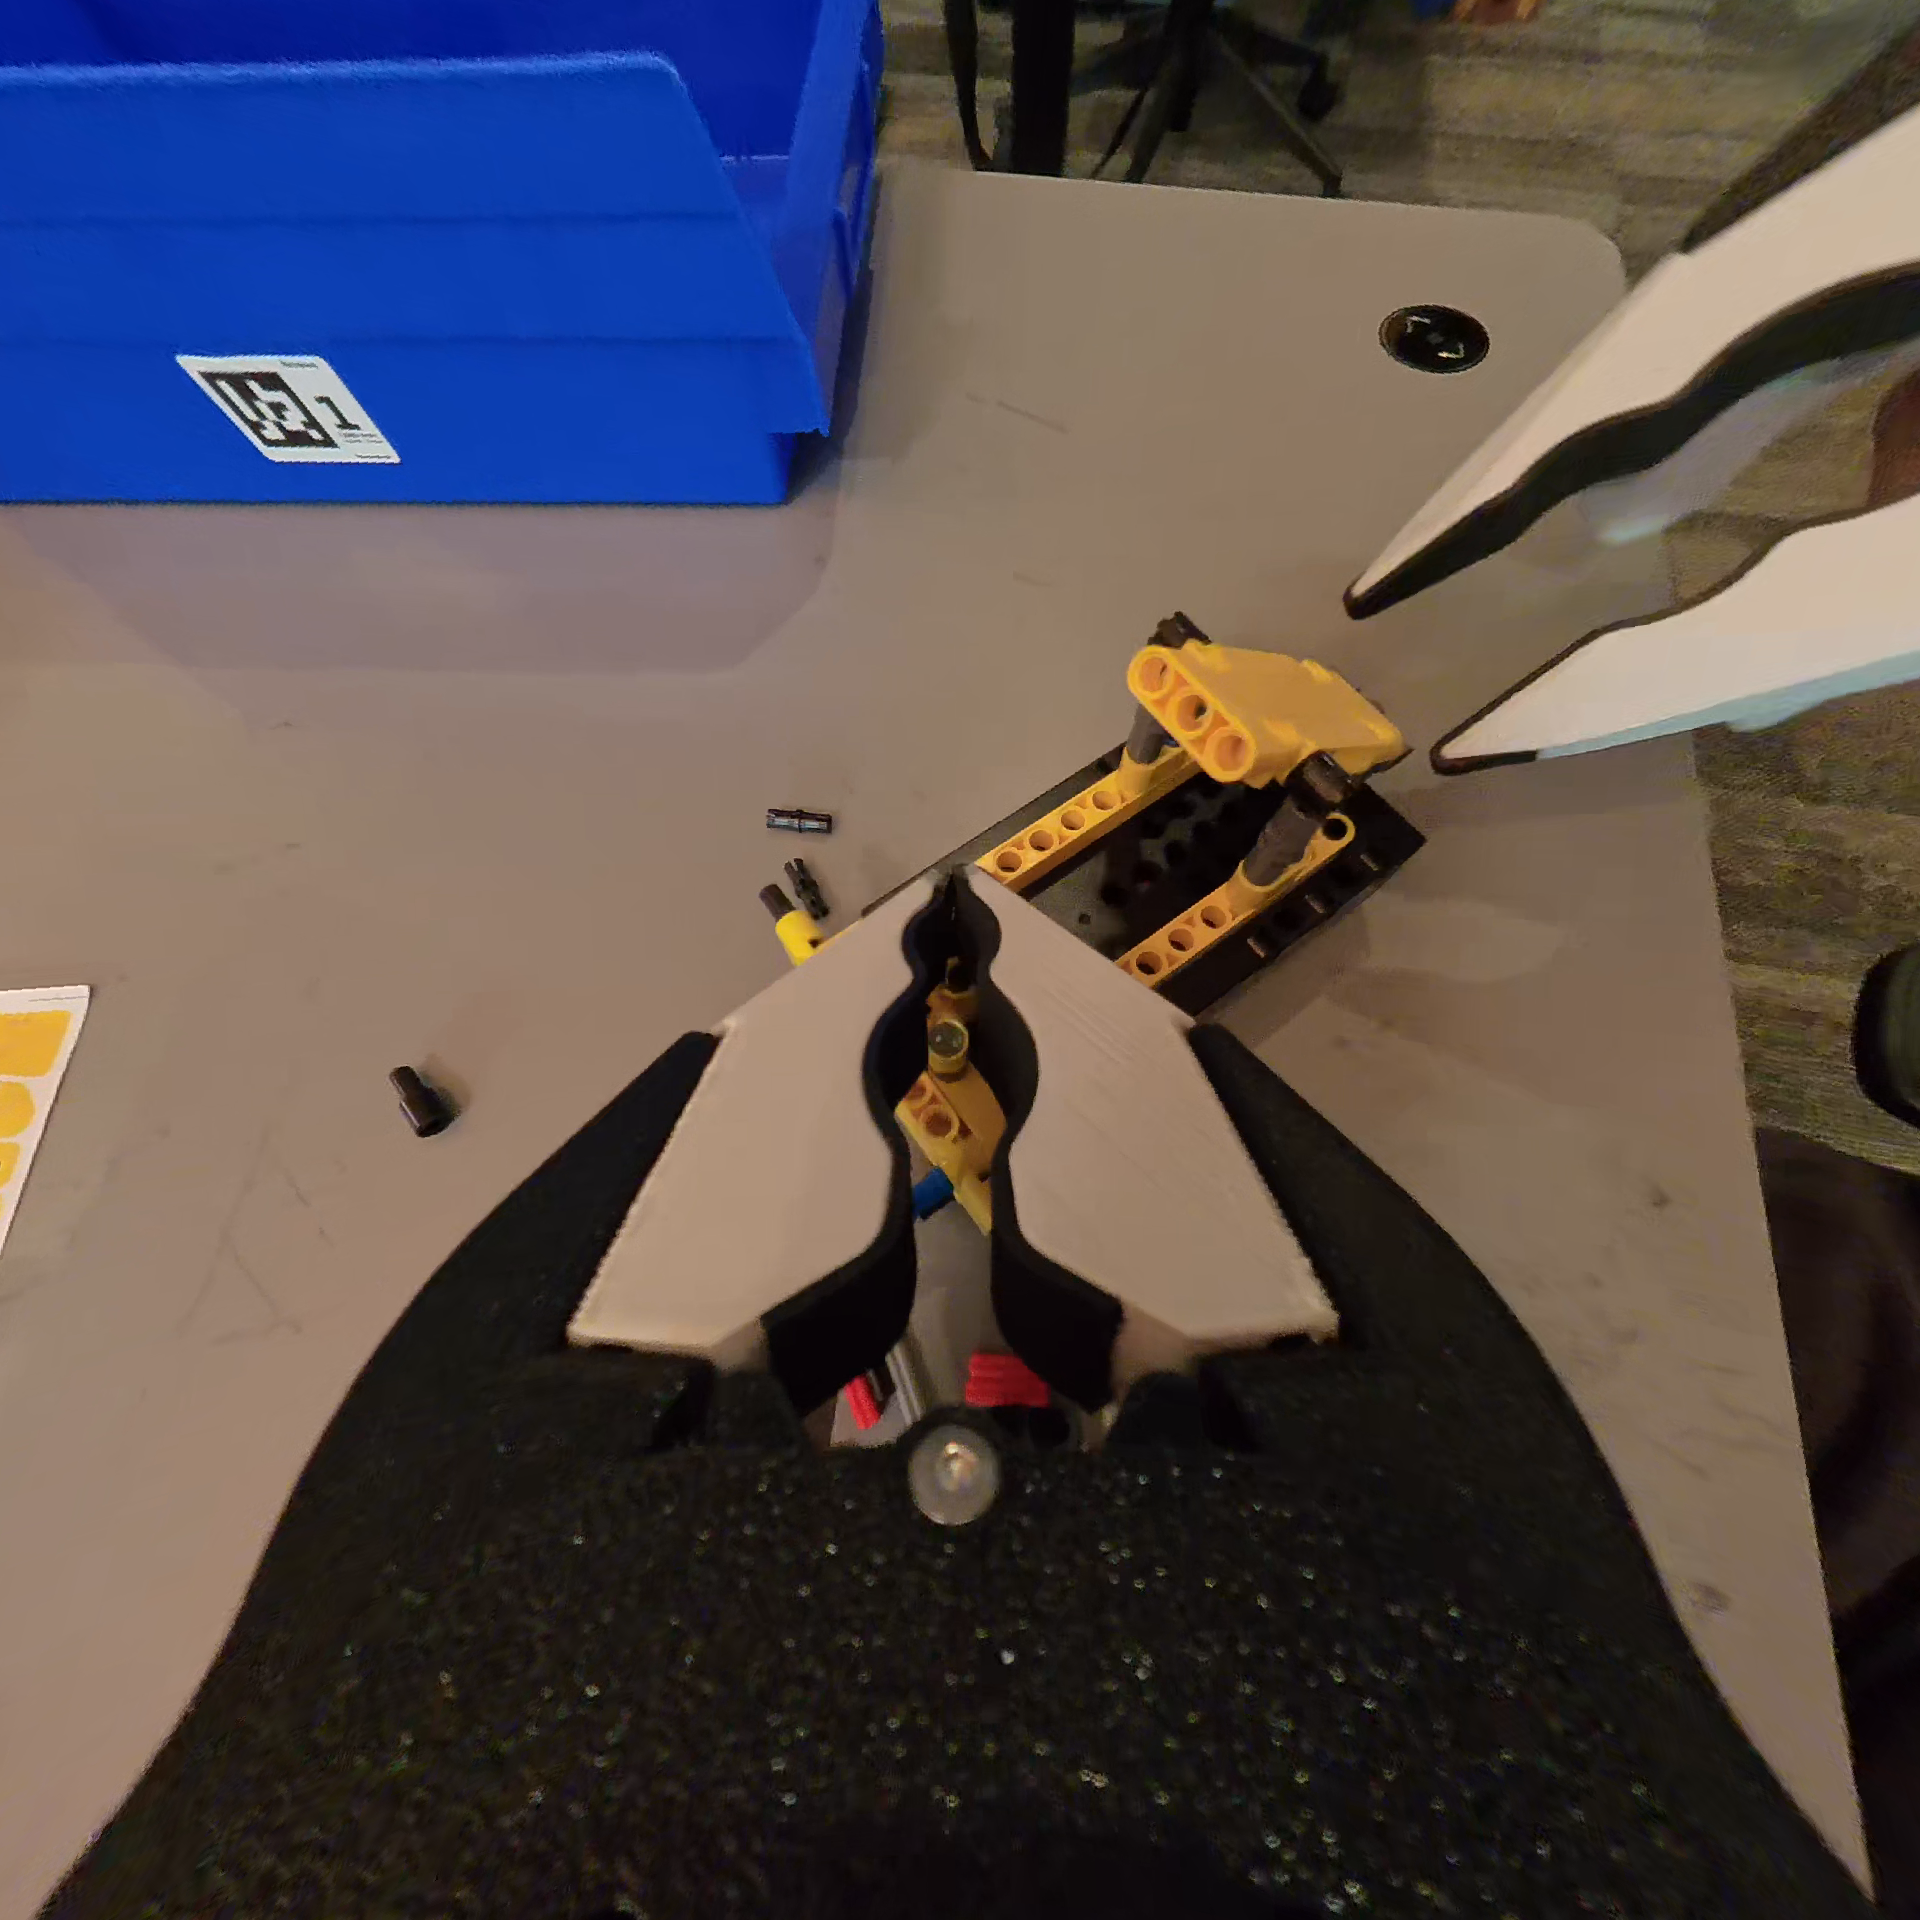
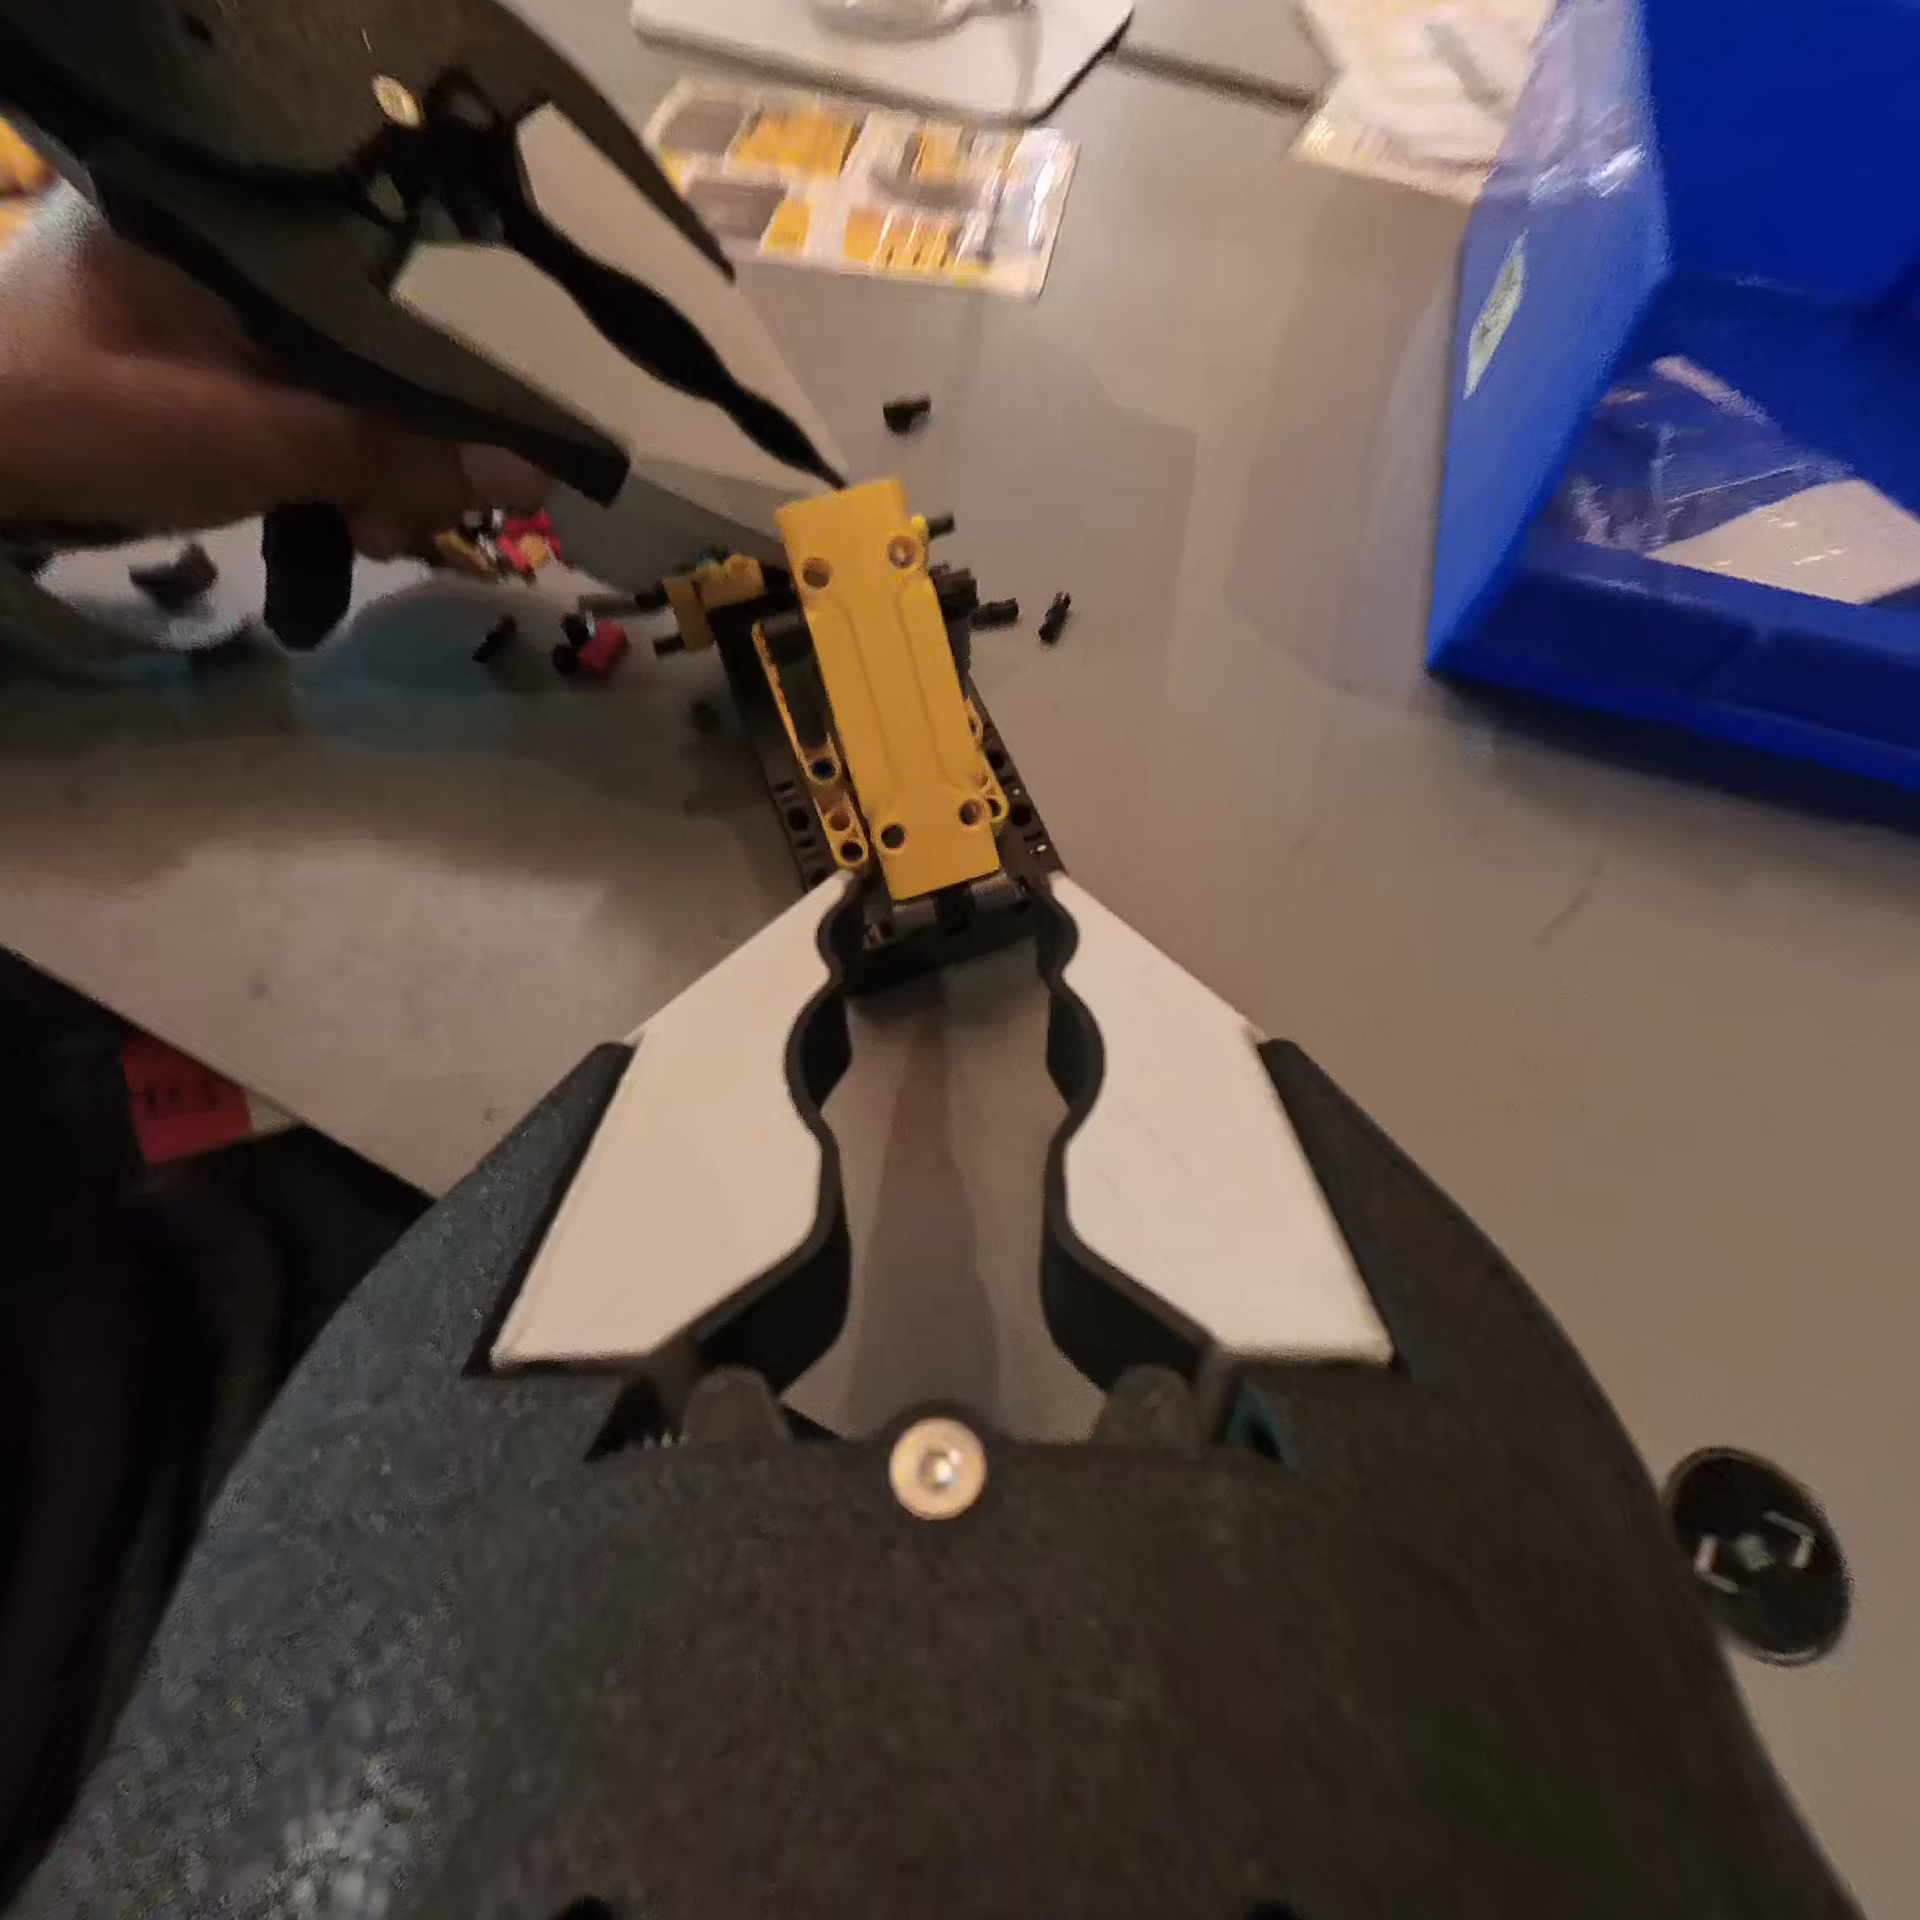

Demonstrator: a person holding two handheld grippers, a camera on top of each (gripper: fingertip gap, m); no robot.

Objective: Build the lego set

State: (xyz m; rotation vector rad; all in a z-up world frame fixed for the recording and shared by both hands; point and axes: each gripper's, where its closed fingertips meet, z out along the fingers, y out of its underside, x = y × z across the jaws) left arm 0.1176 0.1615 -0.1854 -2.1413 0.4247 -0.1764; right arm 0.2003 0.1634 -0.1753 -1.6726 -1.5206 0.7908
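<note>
A small building-brick model lies on the grey table: a black base frame [image 1: 1299, 904] with yellow holed beams and a yellow panel [image 1: 1262, 712] raised on grey pins. My left gripper [image 1: 951, 883] is shut, its tips meeting over one end of the model, with yellow parts showing through the gap behind the tips. In the right wrist view its tips [image 2: 831, 476] touch the far end of the yellow panel [image 2: 894, 686]. My right gripper [image 2: 940, 899] is open with the near end of the black frame [image 2: 1029, 831] between its tips. It also shows in the left wrist view [image 1: 1394, 686].
A blue bin [image 1: 416, 260] stands at the back left, also in the right wrist view [image 2: 1662, 416]. Loose black pins [image 1: 800, 821] [image 1: 424, 1099] and a yellow connector [image 1: 795, 930] lie left of the model. A printed sheet [image 1: 31, 1070], bagged parts [image 2: 873, 197], and a cable grommet [image 1: 1434, 338] are nearby. My hands' fingertips stand some 9 cm from each other.
</note>
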